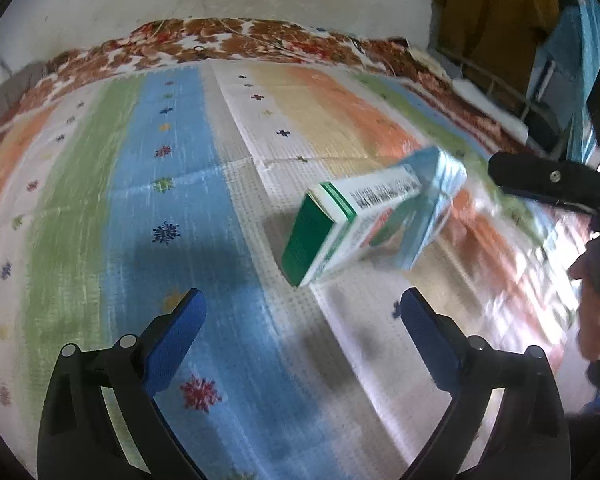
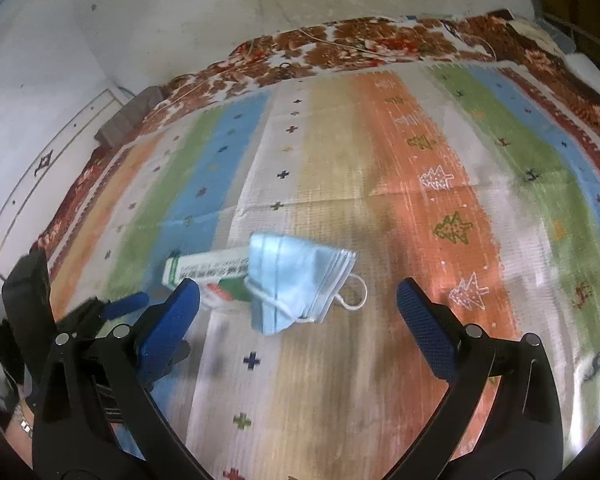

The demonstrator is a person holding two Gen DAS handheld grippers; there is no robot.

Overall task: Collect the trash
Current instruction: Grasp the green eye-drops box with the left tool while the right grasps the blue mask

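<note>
A green and white carton lies on its side on the striped mat, with a pale blue face mask draped over its far end. My left gripper hovers just short of the carton, open, with nothing between its blue pads. In the right wrist view the face mask covers the carton, its white ear loop trailing right. My right gripper is open above and just short of the mask. The left gripper shows at that view's lower left.
A brown floral blanket edges the mat along a stained wall. A dark grey block rests at the far left. Brown cloth hangs at the right. The person's hand shows at the right.
</note>
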